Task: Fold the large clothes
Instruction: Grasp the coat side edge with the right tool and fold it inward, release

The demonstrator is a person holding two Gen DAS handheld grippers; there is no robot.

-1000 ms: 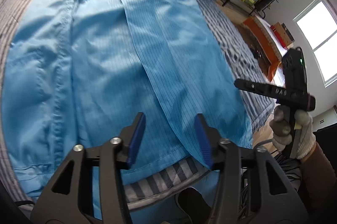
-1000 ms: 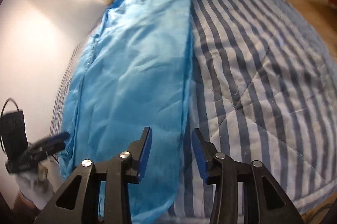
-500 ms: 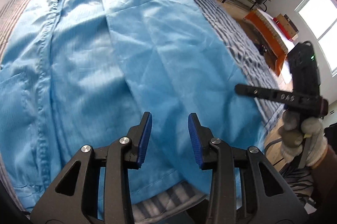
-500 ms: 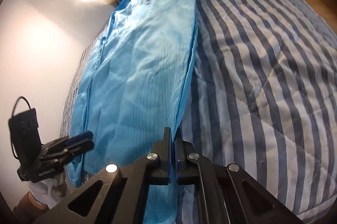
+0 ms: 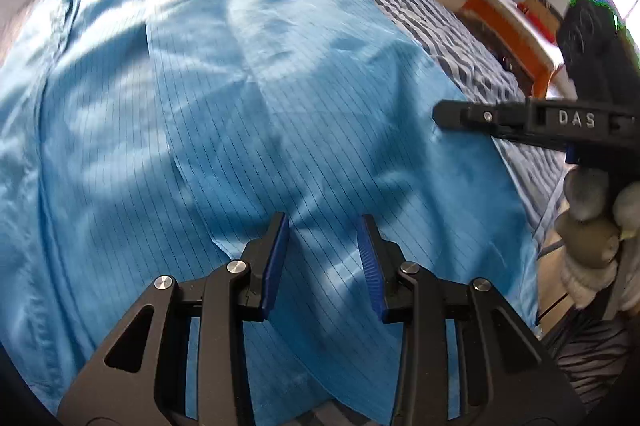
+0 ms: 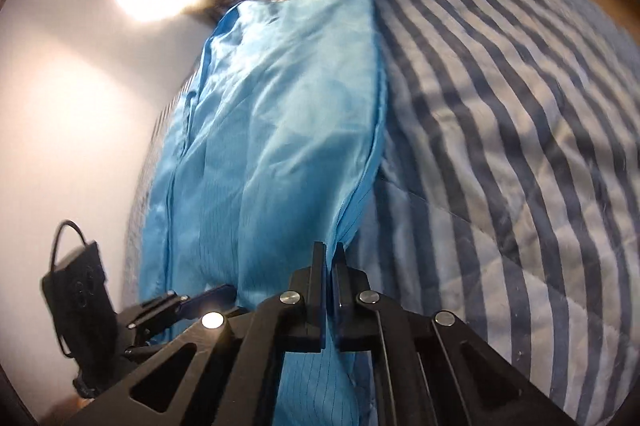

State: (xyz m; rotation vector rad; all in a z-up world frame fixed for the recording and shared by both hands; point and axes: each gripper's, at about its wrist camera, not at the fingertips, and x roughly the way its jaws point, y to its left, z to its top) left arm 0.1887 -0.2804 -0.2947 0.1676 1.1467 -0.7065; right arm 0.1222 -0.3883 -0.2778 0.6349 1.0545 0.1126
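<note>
Pinching only the thin side edge of the blue garment (image 6: 272, 129) w/ your right gripper (image 6: 329, 258), you risk the slick cloth slipping out once you lift. It lies flat on the striped quilt (image 6: 520, 105), running from 6 to 12 o'clock in the left view. Your left gripper (image 5: 322, 226) hovers w/ jaws apart, holding nothing, over the hem at 6 o'clock; pulling one-sided could drag or skew the whole piece, so grab there first.
</note>
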